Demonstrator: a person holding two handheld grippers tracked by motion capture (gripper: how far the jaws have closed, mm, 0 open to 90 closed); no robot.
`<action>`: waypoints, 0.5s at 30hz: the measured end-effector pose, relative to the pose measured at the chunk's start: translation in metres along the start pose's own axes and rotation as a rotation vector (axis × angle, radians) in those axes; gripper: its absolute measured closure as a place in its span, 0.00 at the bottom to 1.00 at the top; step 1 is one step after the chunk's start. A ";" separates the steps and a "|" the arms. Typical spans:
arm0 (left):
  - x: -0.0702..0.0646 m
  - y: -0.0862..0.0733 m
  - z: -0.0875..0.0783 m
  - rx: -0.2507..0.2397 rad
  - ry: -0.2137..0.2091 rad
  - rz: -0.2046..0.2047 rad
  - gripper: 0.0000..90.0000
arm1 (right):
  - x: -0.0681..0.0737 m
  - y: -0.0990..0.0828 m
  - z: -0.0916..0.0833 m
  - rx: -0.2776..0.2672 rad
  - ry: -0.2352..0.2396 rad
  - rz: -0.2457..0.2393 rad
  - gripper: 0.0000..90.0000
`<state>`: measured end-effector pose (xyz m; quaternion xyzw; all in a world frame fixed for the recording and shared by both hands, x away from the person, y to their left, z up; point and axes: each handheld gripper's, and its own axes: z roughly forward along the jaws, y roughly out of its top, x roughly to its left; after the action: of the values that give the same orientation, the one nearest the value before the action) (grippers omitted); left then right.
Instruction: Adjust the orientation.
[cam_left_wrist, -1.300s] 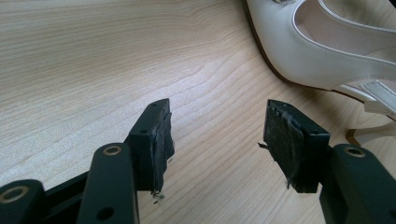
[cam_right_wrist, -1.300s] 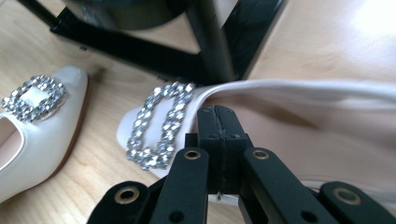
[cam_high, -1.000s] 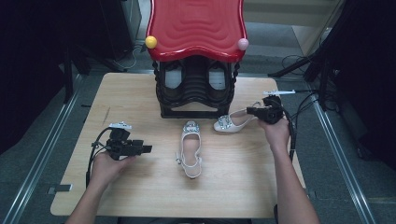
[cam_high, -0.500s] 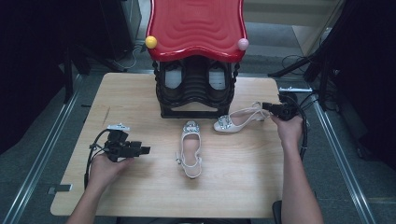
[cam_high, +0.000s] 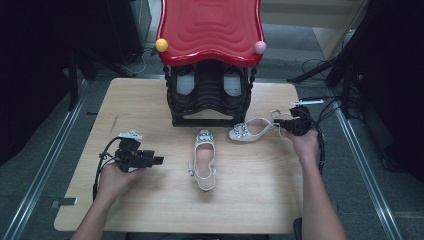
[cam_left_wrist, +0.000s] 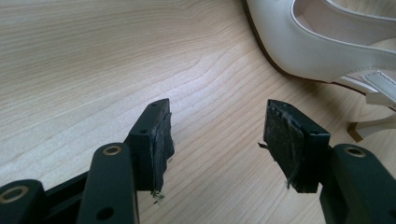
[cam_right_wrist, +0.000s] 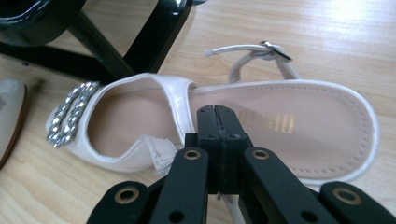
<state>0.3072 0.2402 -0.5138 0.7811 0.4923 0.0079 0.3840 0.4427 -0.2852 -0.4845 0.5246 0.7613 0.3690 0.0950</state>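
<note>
Right tool (cam_right_wrist: 217, 109) pinches the sandal's (cam_right_wrist: 280, 121) strap, sandal just beyond.

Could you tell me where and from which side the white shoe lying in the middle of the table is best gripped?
Probably the heel end of the middle shoe, from the person's side. It stands upright on its sole, jewelled toe toward the black rack, so its thin heel strap faces the open left gripper, with bare table around it.
</note>
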 end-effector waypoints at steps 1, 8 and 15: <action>0.000 0.001 0.001 0.003 -0.003 0.002 0.46 | 0.000 -0.001 0.000 -0.001 0.007 -0.001 1.00; -0.001 0.004 0.002 -0.001 -0.009 0.011 0.46 | 0.011 -0.007 -0.002 0.028 0.018 -0.019 1.00; -0.003 0.008 0.006 0.009 -0.016 0.022 0.46 | 0.017 -0.013 -0.006 0.040 0.035 -0.033 1.00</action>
<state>0.3143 0.2327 -0.5123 0.7881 0.4807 0.0039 0.3844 0.4226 -0.2751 -0.4843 0.5074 0.7786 0.3611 0.0773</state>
